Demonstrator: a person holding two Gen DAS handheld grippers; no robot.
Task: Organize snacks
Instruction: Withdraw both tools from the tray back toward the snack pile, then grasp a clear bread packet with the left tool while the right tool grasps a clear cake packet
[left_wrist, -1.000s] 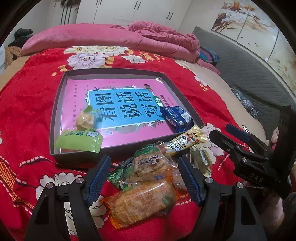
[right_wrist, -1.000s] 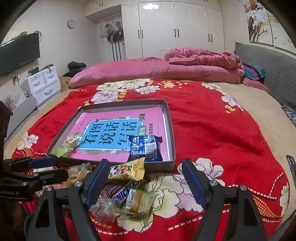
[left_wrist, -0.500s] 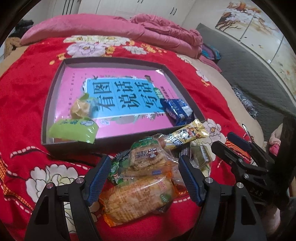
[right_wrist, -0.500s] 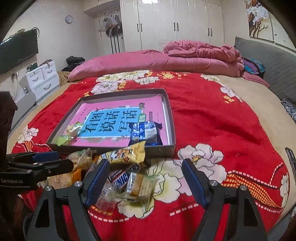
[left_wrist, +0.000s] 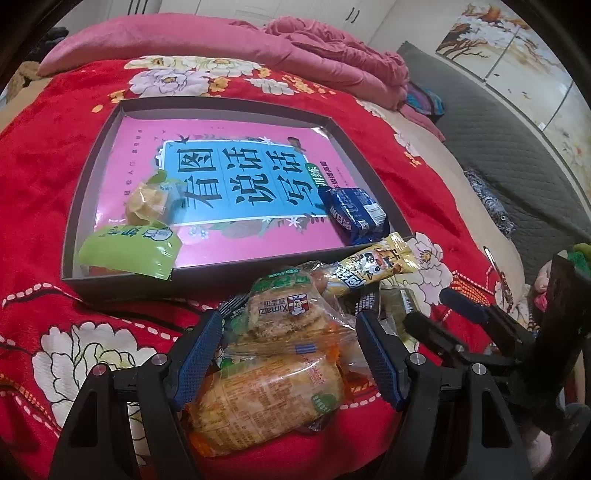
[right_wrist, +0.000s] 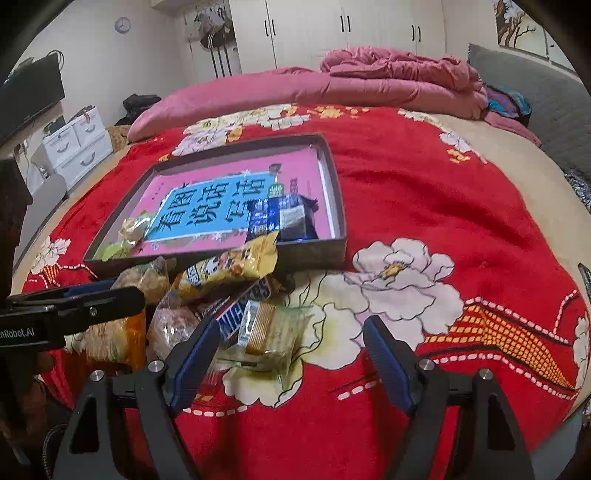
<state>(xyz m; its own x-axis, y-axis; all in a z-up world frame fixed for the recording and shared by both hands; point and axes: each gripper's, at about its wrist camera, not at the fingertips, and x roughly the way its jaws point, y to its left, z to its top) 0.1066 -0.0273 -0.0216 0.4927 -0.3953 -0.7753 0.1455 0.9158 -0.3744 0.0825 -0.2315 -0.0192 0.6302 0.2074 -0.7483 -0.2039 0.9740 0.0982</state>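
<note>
**Snack pile and tray on bed: both tongs lowered to the pile**

Moved since a second ago: both tongs have come lower and nearer the pile; snacks and tray lie as they did.

- Left gripper (left_wrist: 290, 356): jaws spread wide, one either side of the orange pack (left_wrist: 266, 398), pinching nothing. Whether the pads touch the wrapper cannot be told.
- Right gripper (right_wrist: 290, 356): jaws spread, holding nothing; left pad just beside the clear cake pack (right_wrist: 264, 332), right pad over bare blanket (right_wrist: 424, 206).
- Tray (left_wrist: 96, 147): dark, shallow, on the red flowered blanket, just behind the pile. A pink book (left_wrist: 236, 147) with a blue title panel covers its floor.
- In tray: green pack (left_wrist: 125, 251) at the near left corner; clear yellow sweet pack (left_wrist: 146, 201) just behind it; blue pack (left_wrist: 354, 212) at the near right side.
- Pile, outside the tray at its near edge: orange pack nearest the left tongs; round biscuit pack (left_wrist: 284, 314) on top of it; yellow bar (left_wrist: 373, 269) leaning on the tray's near wall; dark chocolate bar (right_wrist: 242, 308) under the yellow bar; clear cake pack at the right edge of the pile.
- Pink duvet (right_wrist: 332, 85): bunched at the far end of the bed.
</note>
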